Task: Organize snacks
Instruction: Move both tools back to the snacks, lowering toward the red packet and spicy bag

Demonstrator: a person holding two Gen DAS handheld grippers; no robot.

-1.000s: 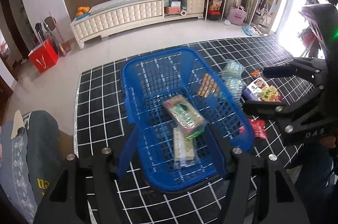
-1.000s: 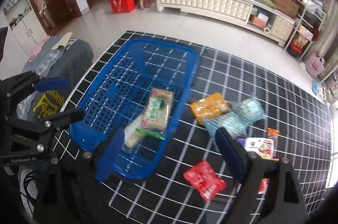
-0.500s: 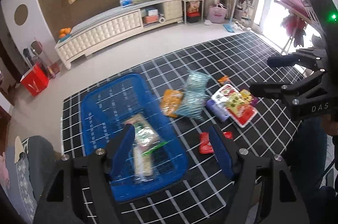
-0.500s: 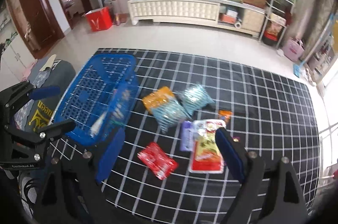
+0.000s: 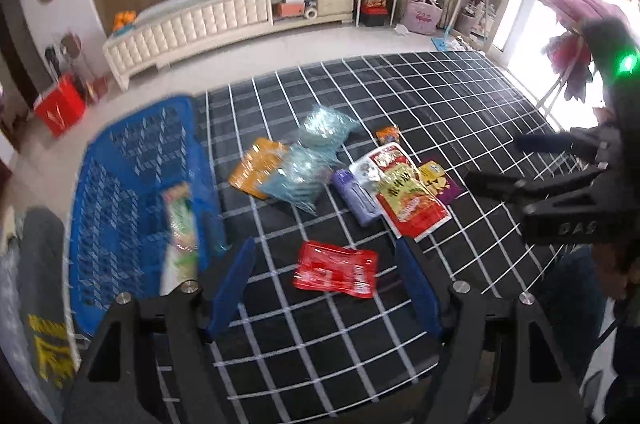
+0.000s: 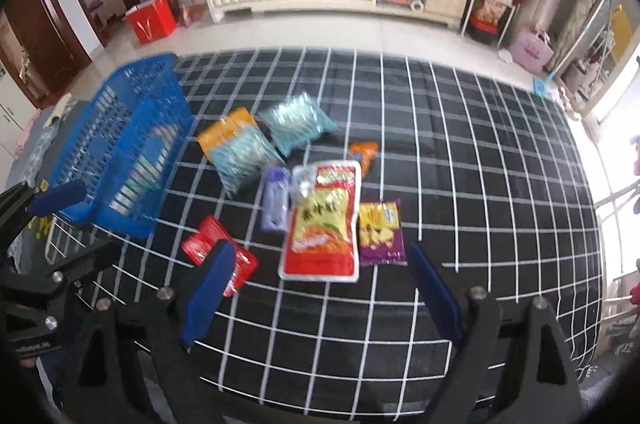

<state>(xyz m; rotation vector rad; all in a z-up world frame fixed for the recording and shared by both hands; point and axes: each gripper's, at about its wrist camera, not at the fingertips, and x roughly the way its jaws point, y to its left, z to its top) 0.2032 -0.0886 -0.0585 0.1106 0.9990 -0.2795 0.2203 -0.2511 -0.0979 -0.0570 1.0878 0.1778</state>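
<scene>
Both hand-held grippers hover above the black grid-patterned table (image 6: 460, 152), empty. The left gripper (image 5: 326, 286) has its jaws spread wide, framing a red packet (image 5: 335, 269) whose long axis runs crosswise to the fingers. The right gripper (image 6: 320, 294) is likewise released. Ahead of it lies a large red-and-yellow pouch (image 6: 323, 220), long axis pointing away along the fingers, flanked by a purple packet (image 6: 275, 198) and a purple-yellow packet (image 6: 380, 234). The blue basket (image 6: 120, 140) stands at the table's left end, holding a green-and-white snack (image 5: 181, 220).
</scene>
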